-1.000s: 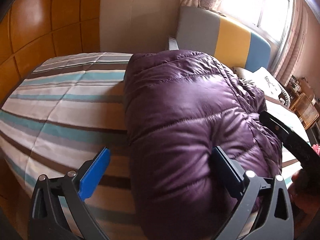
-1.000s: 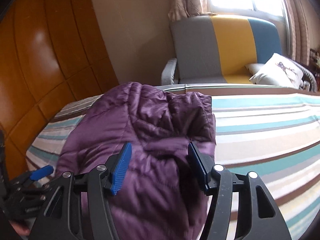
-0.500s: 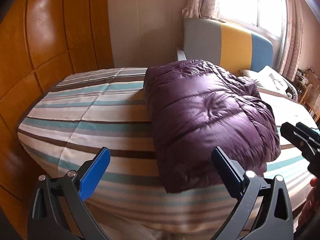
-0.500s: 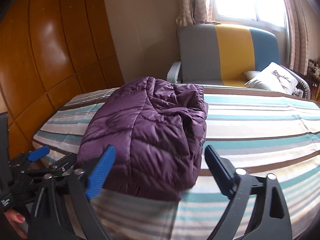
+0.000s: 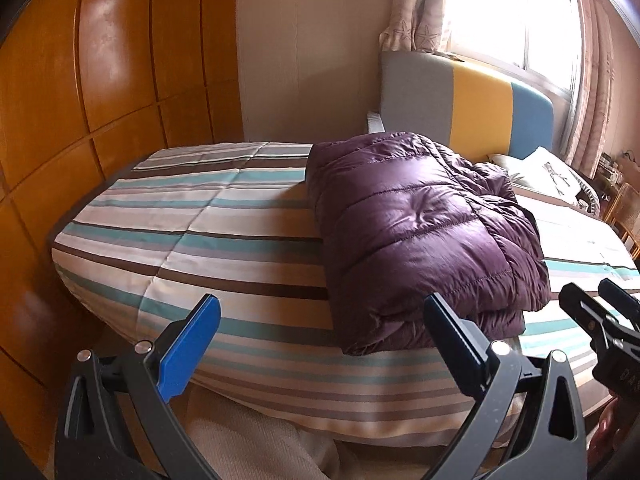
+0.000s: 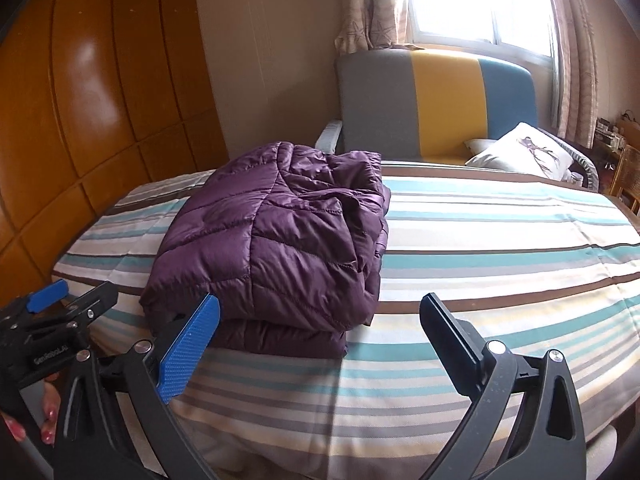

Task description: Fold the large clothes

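Note:
A purple quilted down jacket [image 5: 420, 232] lies folded in a thick stack on the striped bed [image 5: 224, 240], near its front edge. It also shows in the right wrist view [image 6: 280, 248]. My left gripper [image 5: 320, 344] is open and empty, held off the bed's front edge, short of the jacket. My right gripper [image 6: 320, 340] is open and empty, also back from the bed, to the jacket's right. The left gripper shows at the left of the right wrist view [image 6: 52, 308]; the right gripper shows at the right of the left wrist view [image 5: 600, 312].
A grey, yellow and blue armchair [image 6: 432, 108] stands behind the bed with a white cushion [image 6: 520, 152] on it. Orange wooden wall panels [image 5: 100, 100] run along the left. A curtained window [image 6: 480, 0] is at the back. Cluttered furniture [image 5: 620, 200] stands at far right.
Both grippers have pulled back and away from the jacket, which they hovered over a second ago. The jacket lies folded and untouched on the bed.

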The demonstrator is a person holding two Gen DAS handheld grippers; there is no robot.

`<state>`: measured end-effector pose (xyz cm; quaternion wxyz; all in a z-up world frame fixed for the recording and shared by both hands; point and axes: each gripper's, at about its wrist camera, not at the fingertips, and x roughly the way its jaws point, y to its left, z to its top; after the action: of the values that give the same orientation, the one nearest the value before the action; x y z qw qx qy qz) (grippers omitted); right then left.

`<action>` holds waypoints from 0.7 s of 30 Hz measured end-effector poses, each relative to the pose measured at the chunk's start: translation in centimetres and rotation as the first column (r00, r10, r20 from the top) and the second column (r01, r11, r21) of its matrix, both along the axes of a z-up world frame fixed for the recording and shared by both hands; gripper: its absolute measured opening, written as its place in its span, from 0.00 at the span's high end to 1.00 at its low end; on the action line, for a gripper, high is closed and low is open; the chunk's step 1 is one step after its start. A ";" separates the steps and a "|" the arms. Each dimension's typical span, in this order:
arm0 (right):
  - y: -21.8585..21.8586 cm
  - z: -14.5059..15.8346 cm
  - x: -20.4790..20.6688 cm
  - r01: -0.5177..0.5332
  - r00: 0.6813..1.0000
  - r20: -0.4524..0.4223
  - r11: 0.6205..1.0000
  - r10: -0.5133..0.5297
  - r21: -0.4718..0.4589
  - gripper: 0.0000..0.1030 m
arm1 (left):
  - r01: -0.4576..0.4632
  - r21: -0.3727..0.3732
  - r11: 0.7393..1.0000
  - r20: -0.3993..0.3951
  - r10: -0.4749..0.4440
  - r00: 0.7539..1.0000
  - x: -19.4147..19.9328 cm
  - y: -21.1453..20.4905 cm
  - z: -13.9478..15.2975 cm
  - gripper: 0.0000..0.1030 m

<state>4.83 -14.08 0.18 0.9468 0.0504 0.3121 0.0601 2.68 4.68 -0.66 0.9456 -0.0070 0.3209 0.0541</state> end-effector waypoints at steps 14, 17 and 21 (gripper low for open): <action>0.2 0.3 -0.2 -0.008 1.000 0.008 1.000 0.009 -0.010 0.03 | 0.022 0.006 1.000 0.012 -0.022 1.000 -0.6 -0.6 0.4 0.02; 0.1 0.3 -0.2 -0.007 1.000 0.010 1.000 0.007 -0.012 0.03 | 0.022 0.009 1.000 0.011 -0.022 1.000 -0.6 -0.6 0.3 0.02; 0.0 0.3 -0.3 -0.007 1.000 0.013 1.000 0.007 -0.010 0.03 | 0.023 0.008 1.000 0.015 -0.023 1.000 -0.7 -0.7 0.4 0.02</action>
<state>4.52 -14.07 0.52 0.9488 0.0440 0.3066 0.0622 1.98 4.00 -0.27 0.9485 0.0001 0.3136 0.0444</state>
